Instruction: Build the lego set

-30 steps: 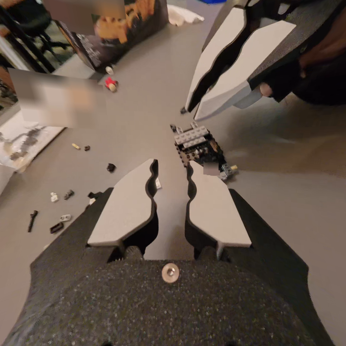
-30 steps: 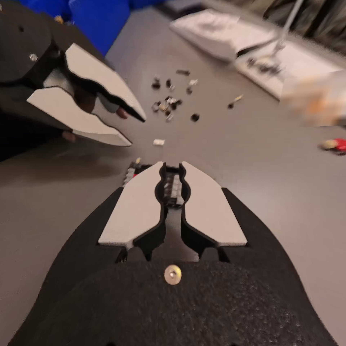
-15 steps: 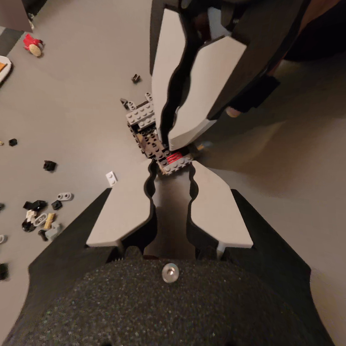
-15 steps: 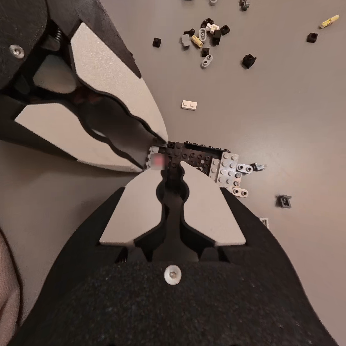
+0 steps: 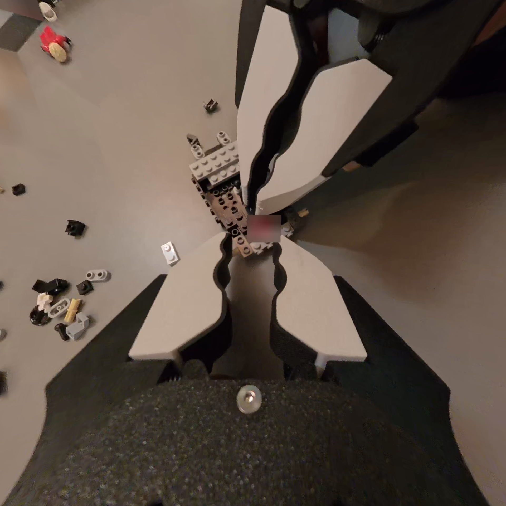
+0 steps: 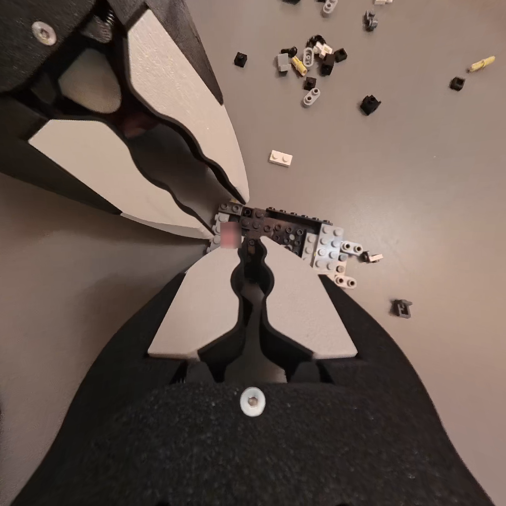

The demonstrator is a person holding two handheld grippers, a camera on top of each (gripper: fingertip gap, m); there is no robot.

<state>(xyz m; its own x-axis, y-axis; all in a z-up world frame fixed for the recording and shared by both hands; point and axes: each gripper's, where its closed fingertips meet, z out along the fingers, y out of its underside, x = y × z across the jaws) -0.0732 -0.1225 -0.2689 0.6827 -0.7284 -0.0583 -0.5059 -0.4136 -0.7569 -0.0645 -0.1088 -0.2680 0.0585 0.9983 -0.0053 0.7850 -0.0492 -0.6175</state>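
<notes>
The grey tabletop (image 5: 123, 115) carried everything. At the middle of the left wrist view lay the model (image 5: 221, 191), a flat, half-built run of black and grey plates, long axis from 12 to 6 o'clock.

The left tool (image 5: 250, 246) stood moderately wide, tips on either side of the model's near end, seemingly not yet pressing it. The right tool (image 6: 252, 246) came in from the opposite side, its gap narrow, tips astride a dark part at the model's edge; whether it actually clamped that part could not be told.

The model looked light and stiff, yet only press-fitted, so a twist or a pinch on the thin grey lugs at its far end would likely pop pieces off. The long black side walls seemed the safest hold.

Loose bricks (image 5: 59, 306) clustered at 9 o'clock, a white plate (image 5: 170, 253) just beside the left tool. They looked tiny and smooth, liable to skid.
</notes>
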